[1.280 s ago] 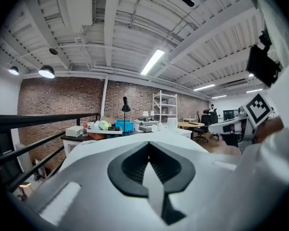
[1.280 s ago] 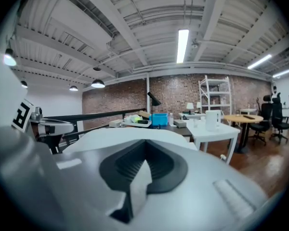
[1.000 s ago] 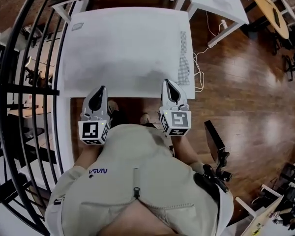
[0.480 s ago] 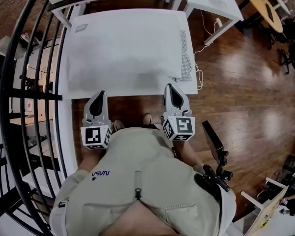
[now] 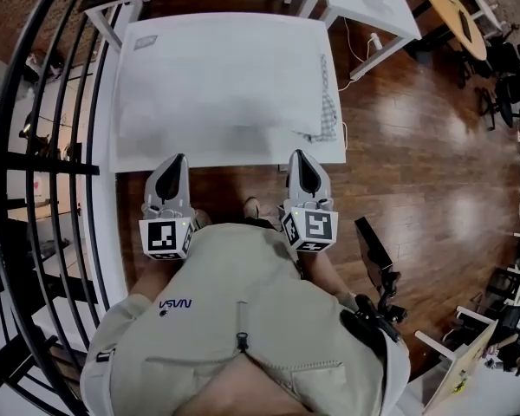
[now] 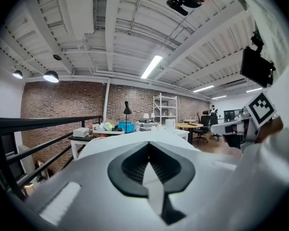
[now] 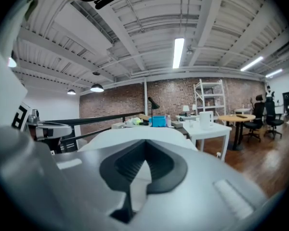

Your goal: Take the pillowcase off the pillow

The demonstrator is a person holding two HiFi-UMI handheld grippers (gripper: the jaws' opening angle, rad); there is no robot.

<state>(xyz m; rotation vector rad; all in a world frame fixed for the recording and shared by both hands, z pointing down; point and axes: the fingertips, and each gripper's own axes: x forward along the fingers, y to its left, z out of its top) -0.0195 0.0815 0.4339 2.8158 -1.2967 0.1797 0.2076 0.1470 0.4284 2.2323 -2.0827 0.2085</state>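
Tongs on both sides are pressed shut and carry nothing. My left tongs and my right tongs hang side by side in front of my waist, well apart from each other. Their tips point forward and line up with the near edge of the white worktop in the head view. In each gripper view the dark pads meet at the tip, and only the pale worktop surface shows beyond them. The marker cube of the left tongs sits close against my beige top, and so does the one on the right.

Over at the right edge of the worktop lies the pillowcase, a narrow grey-and-white checked strip. It runs from about the middle of that edge toward the near right corner, where its end looks bunched. It is well apart from both tongs, though nearer my right one. From here it looks thin and flat, and I cannot tell whether a pillow is inside it. A small grey patch marks the far left corner of the worktop.

A white cable trails over the wooden floor just right of the worktop. A black railing curves along my left side. Beyond the worktop stand a white desk and a round wooden table, with a brick wall behind them in the left gripper view.
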